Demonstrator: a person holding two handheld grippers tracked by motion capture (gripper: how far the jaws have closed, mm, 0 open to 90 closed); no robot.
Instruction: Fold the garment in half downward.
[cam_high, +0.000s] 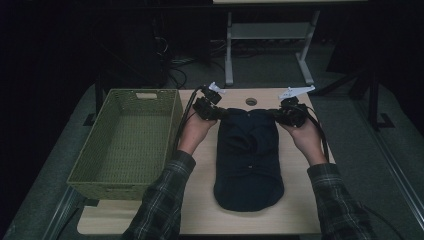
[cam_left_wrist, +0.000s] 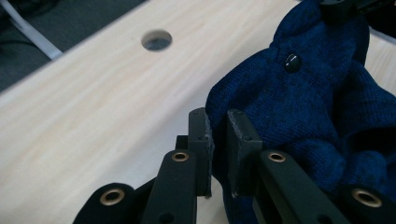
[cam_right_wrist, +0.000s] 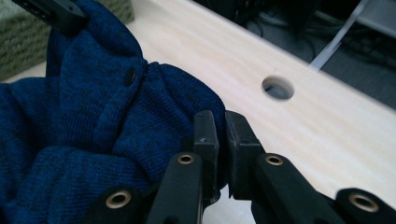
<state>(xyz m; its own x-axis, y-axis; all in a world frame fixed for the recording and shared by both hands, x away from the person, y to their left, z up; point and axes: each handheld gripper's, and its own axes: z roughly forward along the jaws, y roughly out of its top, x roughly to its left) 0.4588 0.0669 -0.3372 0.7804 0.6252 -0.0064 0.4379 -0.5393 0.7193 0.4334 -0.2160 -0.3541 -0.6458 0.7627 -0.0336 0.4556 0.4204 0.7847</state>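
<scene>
A dark blue knitted garment (cam_high: 248, 160) with small black buttons lies along the middle of the wooden table (cam_high: 295, 210). Its far end is lifted and stretched between my two grippers. My left gripper (cam_high: 216, 113) is shut on the garment's far left corner; in the left gripper view its pads (cam_left_wrist: 219, 135) pinch the blue knit (cam_left_wrist: 303, 102). My right gripper (cam_high: 281, 114) is shut on the far right corner, and the right gripper view has the fabric (cam_right_wrist: 93, 121) clamped between its pads (cam_right_wrist: 222, 133). Each gripper view also catches the other gripper's jaw tip at the garment's far corner.
A green woven basket (cam_high: 127, 142) stands on the table's left part, close beside my left forearm. A round hole (cam_high: 251, 101) in the tabletop lies just beyond the garment. Metal table legs and cables are on the floor behind.
</scene>
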